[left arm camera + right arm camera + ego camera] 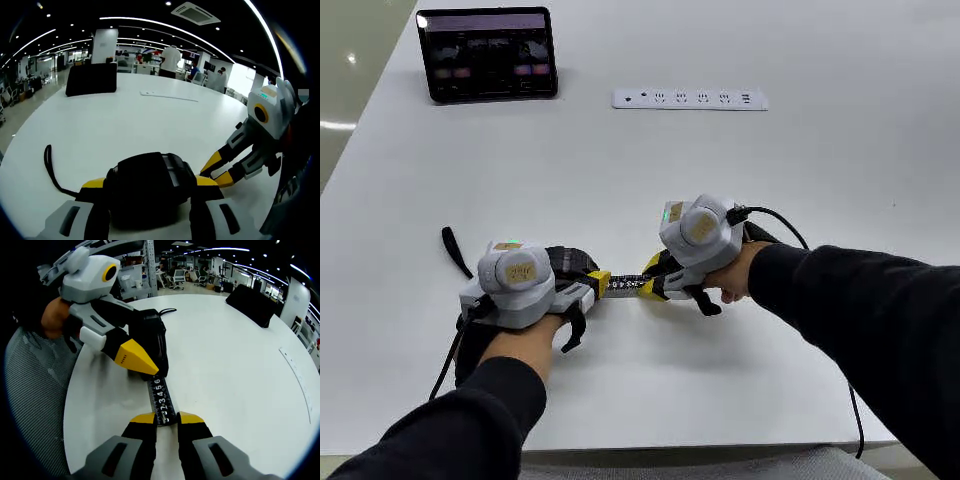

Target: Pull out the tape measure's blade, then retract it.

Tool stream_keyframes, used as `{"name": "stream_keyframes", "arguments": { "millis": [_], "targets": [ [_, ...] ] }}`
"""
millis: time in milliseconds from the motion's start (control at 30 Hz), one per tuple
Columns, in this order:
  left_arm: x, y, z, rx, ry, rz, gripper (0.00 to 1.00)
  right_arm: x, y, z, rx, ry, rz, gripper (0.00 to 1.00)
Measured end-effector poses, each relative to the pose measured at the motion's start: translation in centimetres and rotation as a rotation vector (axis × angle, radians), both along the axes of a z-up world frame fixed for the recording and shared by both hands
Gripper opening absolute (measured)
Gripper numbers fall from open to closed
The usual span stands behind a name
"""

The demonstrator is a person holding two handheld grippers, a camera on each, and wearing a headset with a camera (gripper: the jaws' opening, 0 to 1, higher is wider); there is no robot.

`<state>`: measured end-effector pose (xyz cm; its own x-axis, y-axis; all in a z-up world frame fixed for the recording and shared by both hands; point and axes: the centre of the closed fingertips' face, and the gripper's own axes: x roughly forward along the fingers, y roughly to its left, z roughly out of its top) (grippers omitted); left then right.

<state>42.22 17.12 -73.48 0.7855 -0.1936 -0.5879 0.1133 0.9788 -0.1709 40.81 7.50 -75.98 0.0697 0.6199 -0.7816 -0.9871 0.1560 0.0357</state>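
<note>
While left hand-held gripper (596, 286) is clamping stiff case (150, 192) on surface (800, 180), well apart from power strip (689, 98), right hand-held gripper (166, 418) is pinching blade (161, 395) tip; blade likely thin, springy, slippery, so gripping hook end flat.

Site I operate in: open-plan office. Long white tabletop (800, 160), power strip (689, 99), tablet (487, 53); ceiling light strips (150, 21), air-conditioning vent (195, 12).

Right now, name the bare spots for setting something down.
Bare table lies between the power strip and the tape measure, and along the near edge. Crowded where the left gripper holds it and the right gripper pinches its blade.
</note>
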Motion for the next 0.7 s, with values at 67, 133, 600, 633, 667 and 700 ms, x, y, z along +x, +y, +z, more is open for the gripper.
{"name": "stream_keyframes", "arguments": {
  "millis": [67,133,600,633,667,700],
  "targets": [
    [0.0,0.0,0.0,-0.001,0.002,-0.003,0.6,0.0,0.3,0.0,0.004,-0.002,0.004,0.11],
    [0.0,0.0,0.0,-0.002,0.003,-0.003,0.6,-0.1,0.5,0.0,0.005,-0.005,0.005,0.11],
    [0.0,-0.1,0.1,-0.018,0.01,-0.002,0.61,-0.1,1.4,-0.1,0.022,-0.022,0.008,0.12],
    [0.0,-0.1,0.1,-0.02,0.01,-0.003,0.61,-0.1,1.6,0.0,0.034,-0.021,-0.008,0.12],
    [0.0,-0.1,0.1,-0.02,0.01,-0.003,0.61,-0.2,1.7,-0.1,0.037,-0.02,-0.013,0.12],
    [0.0,0.0,0.1,-0.02,0.01,-0.004,0.61,-0.2,2.0,-0.1,0.041,-0.027,-0.011,0.12]
  ]
}}
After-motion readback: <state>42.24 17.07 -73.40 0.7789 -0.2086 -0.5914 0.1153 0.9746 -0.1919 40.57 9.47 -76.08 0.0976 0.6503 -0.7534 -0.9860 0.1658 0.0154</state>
